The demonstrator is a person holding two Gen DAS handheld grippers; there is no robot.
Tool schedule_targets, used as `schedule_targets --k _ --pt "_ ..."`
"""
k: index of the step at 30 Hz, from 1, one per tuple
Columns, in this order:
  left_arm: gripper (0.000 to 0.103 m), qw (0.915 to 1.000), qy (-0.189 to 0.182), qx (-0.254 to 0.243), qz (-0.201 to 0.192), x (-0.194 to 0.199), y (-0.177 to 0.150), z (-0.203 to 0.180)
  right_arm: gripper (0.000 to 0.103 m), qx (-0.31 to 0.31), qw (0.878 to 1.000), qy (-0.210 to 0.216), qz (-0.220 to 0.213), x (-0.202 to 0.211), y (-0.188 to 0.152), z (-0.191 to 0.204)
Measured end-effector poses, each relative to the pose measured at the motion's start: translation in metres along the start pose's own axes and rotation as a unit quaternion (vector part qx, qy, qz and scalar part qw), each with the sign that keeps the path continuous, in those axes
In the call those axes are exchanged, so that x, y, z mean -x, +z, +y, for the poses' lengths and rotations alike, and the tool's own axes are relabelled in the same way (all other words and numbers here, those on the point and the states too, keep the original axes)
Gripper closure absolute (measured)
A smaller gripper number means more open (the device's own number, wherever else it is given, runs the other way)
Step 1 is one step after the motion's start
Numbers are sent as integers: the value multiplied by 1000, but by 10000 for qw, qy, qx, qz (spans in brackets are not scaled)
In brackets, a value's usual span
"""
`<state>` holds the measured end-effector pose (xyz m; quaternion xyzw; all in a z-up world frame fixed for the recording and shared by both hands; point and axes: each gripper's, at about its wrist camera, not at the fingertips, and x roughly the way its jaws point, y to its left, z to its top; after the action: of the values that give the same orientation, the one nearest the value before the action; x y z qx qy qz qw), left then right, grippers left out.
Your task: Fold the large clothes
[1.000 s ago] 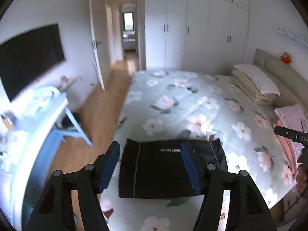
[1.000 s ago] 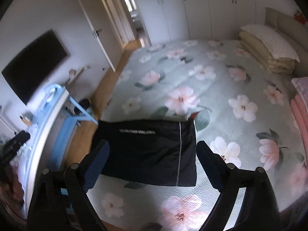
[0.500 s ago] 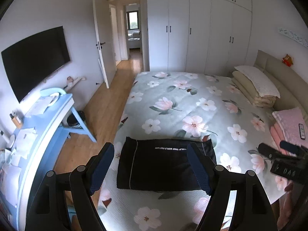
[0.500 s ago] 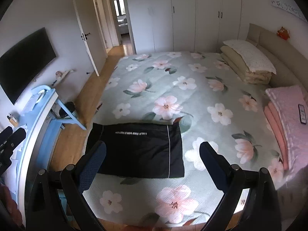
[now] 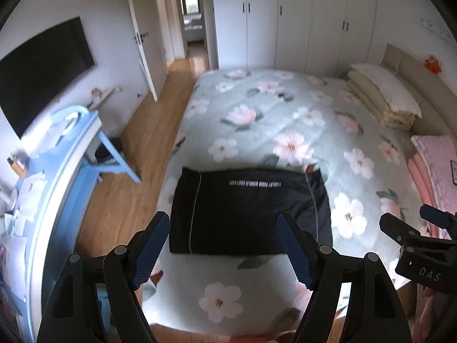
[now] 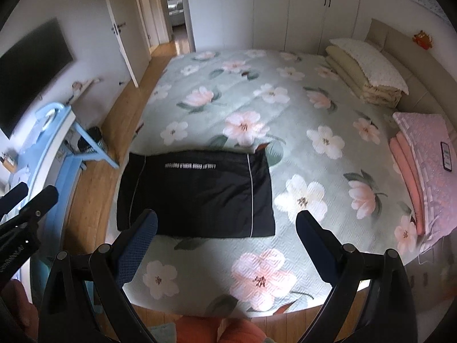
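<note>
A black garment point(image 5: 242, 208) with thin white piping and a line of white lettering lies folded into a flat rectangle near the front left corner of the floral bed point(image 5: 285, 108). My left gripper point(image 5: 222, 215) hovers open above its near edge, with nothing between the blue pads point(image 5: 150, 245). In the right wrist view the same garment point(image 6: 197, 194) sits ahead and to the left of my right gripper point(image 6: 227, 213). That gripper is open wide and empty over the bed cover point(image 6: 285, 131). Each gripper also shows at the edge of the other's view.
A blue desk point(image 5: 57, 171) with clutter runs along the left, with a wall TV point(image 5: 42, 68) above it. Beige bedding point(image 6: 368, 65) and pink blankets point(image 6: 422, 160) with a phone lie on the right. White wardrobes and an open door stand at the back. A strip of wood floor runs between desk and bed.
Both grippers have drawn back from the garment toward the bed's near edge, the right one shifting rightward. The left jaws stand slightly wider. The garment lies unmoved.
</note>
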<state>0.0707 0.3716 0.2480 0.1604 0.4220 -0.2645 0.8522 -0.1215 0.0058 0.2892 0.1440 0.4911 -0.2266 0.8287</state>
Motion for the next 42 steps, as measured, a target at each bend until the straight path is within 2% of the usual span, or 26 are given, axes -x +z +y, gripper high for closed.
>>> schedule_targets --k 5,10,19,25,29,42 --pt "24 9994 -69 79 322 -24 -9 4 5 49 9996 -11 288 -22 -9 4" --pt "24 9988 -75 126 465 -37 -8 6 5 91 9990 -41 435 -34 -10 7" --pt "24 9989 -13 75 469 -48 3 6 5 115 9983 -8 580 -49 5 10" --pt "24 9976 -51 223 660 -61 6 11 5 134 9974 76 705 -56 8 14" --pt "24 9977 77 150 651 -63 8 8 5 143 9970 98 760 -59 10 15" --pt "24 9979 84 -44 638 -68 17 -8 5 11 9960 160 877 -70 14 8"
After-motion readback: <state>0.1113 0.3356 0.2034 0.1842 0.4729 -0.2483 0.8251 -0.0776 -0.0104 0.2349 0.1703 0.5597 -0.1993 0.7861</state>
